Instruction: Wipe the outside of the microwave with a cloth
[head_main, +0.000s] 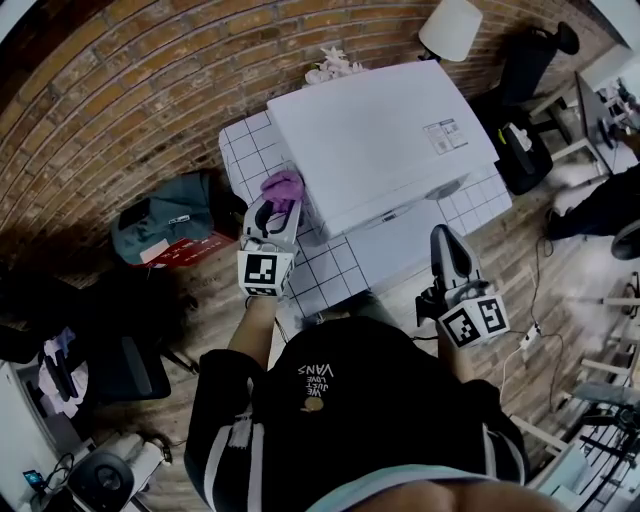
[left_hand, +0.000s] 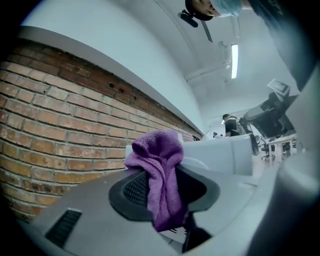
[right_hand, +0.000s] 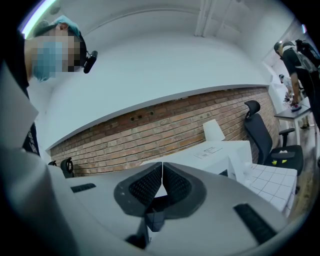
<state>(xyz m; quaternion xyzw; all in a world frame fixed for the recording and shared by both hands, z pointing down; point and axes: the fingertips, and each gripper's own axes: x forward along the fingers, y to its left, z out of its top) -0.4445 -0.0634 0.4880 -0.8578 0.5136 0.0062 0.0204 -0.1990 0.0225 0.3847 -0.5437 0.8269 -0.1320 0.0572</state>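
R gripper (right_hand: 162, 169) pinched tip to tip, nothing btwn. Past it, white microwave (right_hand: 210, 152) on tiled table (right_hand: 272, 182), brick wall (right_hand: 150, 132) behind; black office chair (right_hand: 265, 137) at right.

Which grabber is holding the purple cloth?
The left gripper: its jaws pinch the purple cloth beside the microwave. The right gripper has shut jaws with nothing between them.

Grey bag (head_main: 165, 225) beside tiled table (head_main: 335, 266); lamp (head_main: 451, 27), office chair (head_main: 530, 60) near brick wall (head_main: 120, 80).
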